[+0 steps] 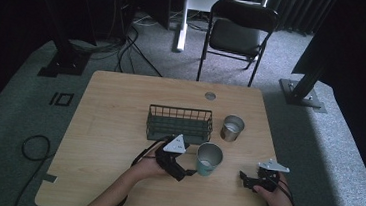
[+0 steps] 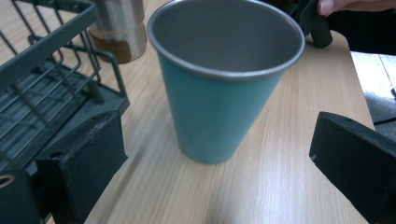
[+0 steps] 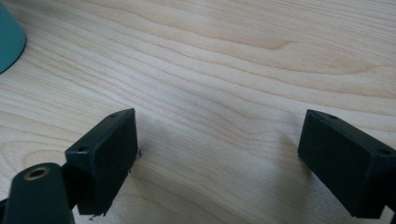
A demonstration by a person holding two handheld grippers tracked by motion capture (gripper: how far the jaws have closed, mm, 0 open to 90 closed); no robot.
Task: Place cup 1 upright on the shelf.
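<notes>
Near the front edge of the table (image 1: pixel 121 97), from above, the left gripper (image 1: pixel 186 172) sits just beside a teal cup (image 1: pixel 208 159), while the right gripper (image 1: pixel 244 179) rests well apart toward the front right corner. Behind stand a wire basket (image 1: pixel 179 123) and a steel cup (image 1: pixel 232 128). Along the left gripper, its jaws are spread, the teal cup (image 2: pixel 219 88) upright between and beyond them. Along the right gripper, its jaws gape over bare wood.

basket (image 1: pixel 179 124) mid-table (image 1: pixel 114 177) | steel cup (image 1: pixel 232 128) right | tumbler (image 1: pixel 209 159) in front
</notes>
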